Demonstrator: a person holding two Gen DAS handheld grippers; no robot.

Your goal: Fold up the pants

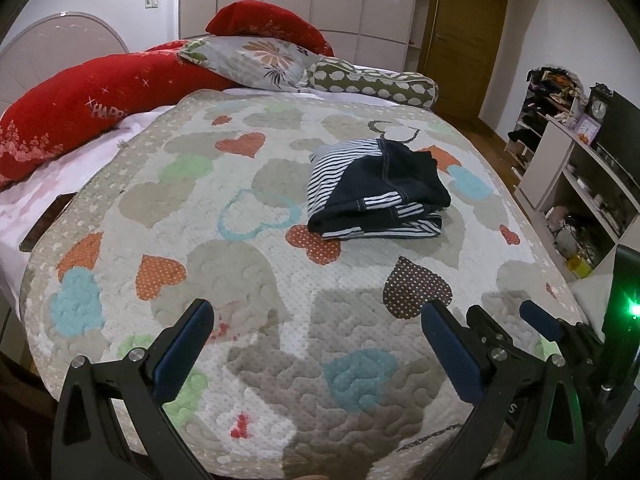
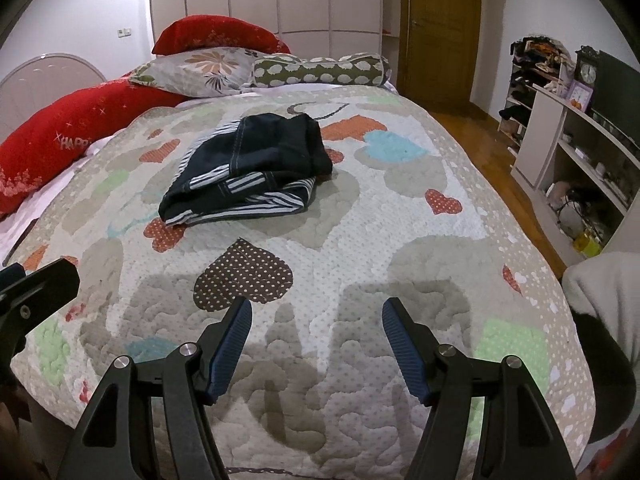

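The pants (image 1: 376, 188), dark navy with striped white-and-navy panels, lie folded into a compact bundle on the quilt (image 1: 280, 280) that covers the bed. All positions below are given relative to the pants.

Pants: the bundle rests flat on the quilt; striped layers show at its near edge and its left side. A brown dotted heart patch (image 2: 244, 274) lies on the quilt just nearer than the bundle.

Left tongs (image 1: 316, 322): well nearer than the pants and apart from them, above the quilt's near part. The two blue pads stand wide apart with only quilt showing between them.

Right tongs (image 2: 316, 316): also nearer than the pants, not touching them. The pads stand apart; nothing lies between them. In the left wrist view these tongs show beside the left tongs, on their right.

Beyond the pants: a floral pillow (image 1: 256, 60), a spotted bolster (image 1: 372, 82) and red cushions (image 1: 80, 116) lie at the bed's head. Right of the pants, past the bed's edge, stand open shelves (image 2: 576, 152).
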